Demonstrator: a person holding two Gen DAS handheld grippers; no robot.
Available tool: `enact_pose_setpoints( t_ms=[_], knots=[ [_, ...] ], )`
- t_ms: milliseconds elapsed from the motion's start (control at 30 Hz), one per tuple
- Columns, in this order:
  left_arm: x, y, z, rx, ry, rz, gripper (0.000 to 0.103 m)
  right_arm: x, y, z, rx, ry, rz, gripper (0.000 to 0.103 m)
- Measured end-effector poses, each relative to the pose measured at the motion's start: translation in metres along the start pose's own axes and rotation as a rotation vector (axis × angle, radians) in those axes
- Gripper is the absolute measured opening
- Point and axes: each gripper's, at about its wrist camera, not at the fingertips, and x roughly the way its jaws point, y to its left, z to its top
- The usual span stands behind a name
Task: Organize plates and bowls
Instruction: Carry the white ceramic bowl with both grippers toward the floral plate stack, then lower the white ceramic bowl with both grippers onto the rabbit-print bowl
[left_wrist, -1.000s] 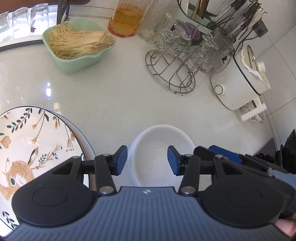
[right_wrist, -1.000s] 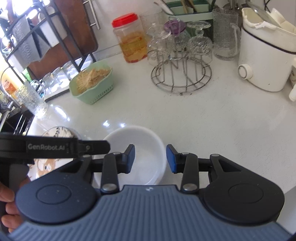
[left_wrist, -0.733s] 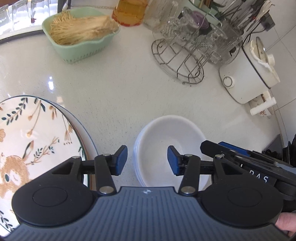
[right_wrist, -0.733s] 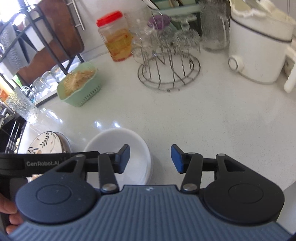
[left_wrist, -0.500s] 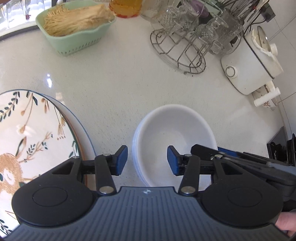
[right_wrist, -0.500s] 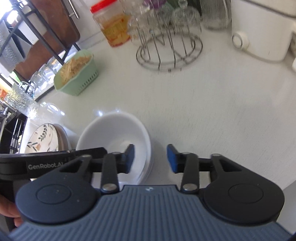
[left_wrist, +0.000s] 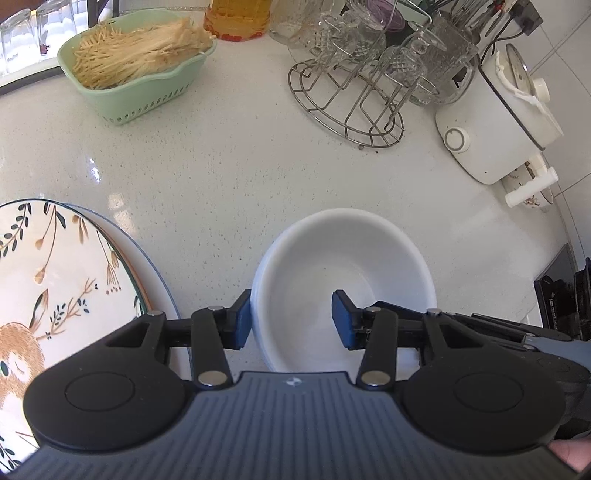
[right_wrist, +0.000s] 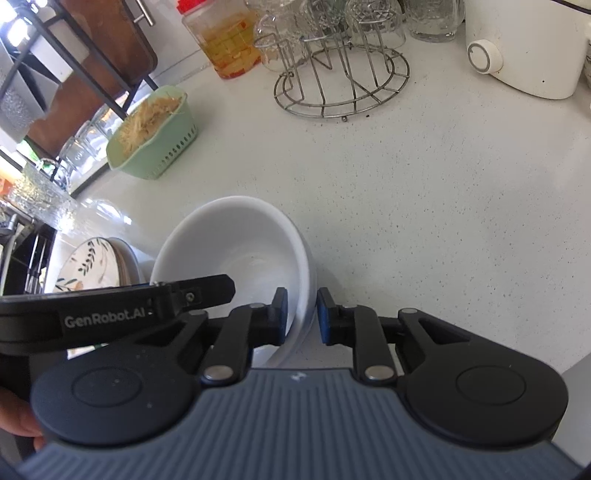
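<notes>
A stack of white bowls (left_wrist: 343, 280) stands on the white counter; it also shows in the right wrist view (right_wrist: 236, 247). My left gripper (left_wrist: 291, 321) is open, its jaws straddling the bowls' left rim. My right gripper (right_wrist: 300, 314) is closed down around the bowls' right rim, pads close to both sides of the wall. A stack of floral plates (left_wrist: 44, 280) lies to the left of the bowls, also seen in the right wrist view (right_wrist: 92, 266).
A green basket of noodles (left_wrist: 136, 66), a wire glass rack (left_wrist: 347, 103), a jar (right_wrist: 221, 40) and a white cooker (left_wrist: 495, 122) stand at the back. A dish rack (right_wrist: 22, 254) is at the far left.
Both grippers moved down and in on the white bowls. The right gripper's jaws narrowed over the right rim; the left jaws came to straddle the left rim.
</notes>
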Motion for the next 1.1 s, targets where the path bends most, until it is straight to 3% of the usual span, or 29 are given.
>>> enact_pose_setpoints(
  t_ms=[500,1100],
  knots=[
    [-0.028,-0.018,0.005,0.045,-0.027,-0.024,0.051,-0.03,0.004,0.0,0.048,-0.07,-0.029,0.021],
    [-0.089,-0.005,0.013,0.027,-0.06,-0.027,0.052,-0.076,0.038,0.005,0.059,-0.153,0.035,0.022]
  ],
)
